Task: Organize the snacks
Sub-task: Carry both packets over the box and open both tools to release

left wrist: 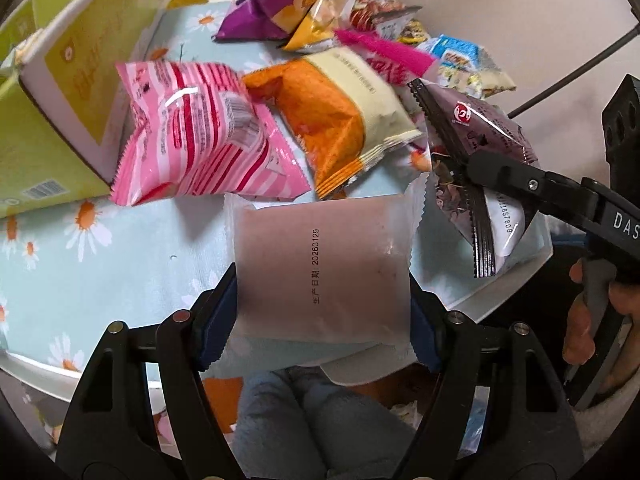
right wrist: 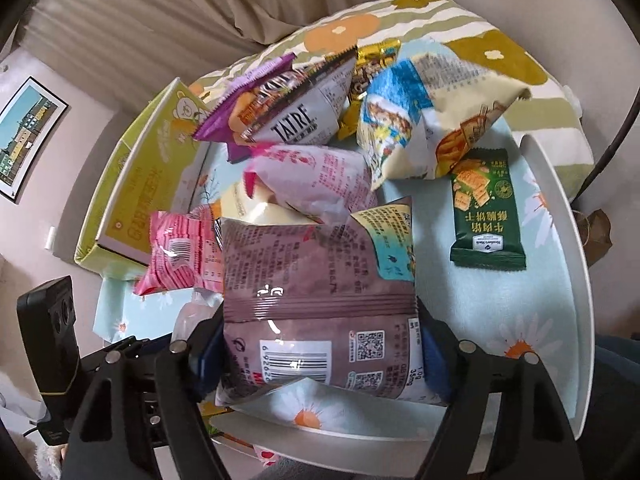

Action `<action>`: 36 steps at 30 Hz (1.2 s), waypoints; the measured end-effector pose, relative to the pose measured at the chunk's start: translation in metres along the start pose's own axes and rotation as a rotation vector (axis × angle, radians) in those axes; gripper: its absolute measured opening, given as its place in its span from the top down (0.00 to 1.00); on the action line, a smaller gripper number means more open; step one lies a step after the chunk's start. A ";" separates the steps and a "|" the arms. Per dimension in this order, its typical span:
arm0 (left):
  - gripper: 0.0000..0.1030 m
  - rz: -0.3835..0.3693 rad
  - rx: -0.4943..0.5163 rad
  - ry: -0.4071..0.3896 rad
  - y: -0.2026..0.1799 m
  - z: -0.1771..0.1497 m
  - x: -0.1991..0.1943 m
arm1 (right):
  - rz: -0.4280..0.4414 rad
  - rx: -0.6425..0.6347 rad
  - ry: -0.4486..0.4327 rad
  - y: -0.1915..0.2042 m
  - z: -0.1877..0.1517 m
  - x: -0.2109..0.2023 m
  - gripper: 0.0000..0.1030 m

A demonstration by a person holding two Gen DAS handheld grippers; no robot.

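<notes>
The pale packet [left wrist: 320, 276] sits clamped between the pads of the left tool [left wrist: 322, 312], above the near edge of the worktop [left wrist: 120, 248]. Its long axis runs away from the camera, and the printed date runs along it. The brown bag [right wrist: 320, 300] is clamped in the right tool [right wrist: 320, 352], barcode end toward the camera, long axis also pointing forward to the pile. Both packs are slippery and soft; in my judgement one may slide out or get crushed. The two tools are near each other, so they may collide. The yellow-green box [left wrist: 60, 92] stands at the left.
</notes>
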State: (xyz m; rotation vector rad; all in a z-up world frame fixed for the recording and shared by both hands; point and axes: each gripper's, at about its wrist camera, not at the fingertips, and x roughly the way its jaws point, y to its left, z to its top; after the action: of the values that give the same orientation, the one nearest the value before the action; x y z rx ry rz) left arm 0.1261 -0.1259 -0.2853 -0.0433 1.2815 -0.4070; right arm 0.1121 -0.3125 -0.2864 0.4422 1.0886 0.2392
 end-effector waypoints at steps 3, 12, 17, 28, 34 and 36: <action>0.32 -0.007 0.002 -0.025 -0.009 0.003 -0.019 | 0.003 -0.014 -0.017 0.007 0.001 -0.014 0.27; 0.32 -0.015 -0.003 -0.185 -0.026 0.017 -0.087 | 0.003 -0.107 -0.098 0.043 0.021 -0.070 0.27; 0.32 -0.015 -0.022 -0.287 -0.020 0.035 -0.129 | 0.011 -0.171 -0.141 0.074 0.040 -0.090 0.27; 0.32 0.046 -0.067 -0.403 0.061 0.081 -0.198 | 0.062 -0.249 -0.200 0.169 0.086 -0.076 0.27; 0.32 0.094 -0.082 -0.386 0.131 0.103 -0.206 | 0.081 -0.262 -0.179 0.220 0.106 -0.034 0.27; 0.32 0.102 -0.089 -0.368 0.156 0.109 -0.202 | 0.080 -0.263 -0.168 0.235 0.109 -0.020 0.27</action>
State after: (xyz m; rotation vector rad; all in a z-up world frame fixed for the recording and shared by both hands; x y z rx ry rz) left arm 0.2247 0.0624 -0.1068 -0.1219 0.9335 -0.2405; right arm 0.2073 -0.1367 -0.1202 0.2649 0.8618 0.4040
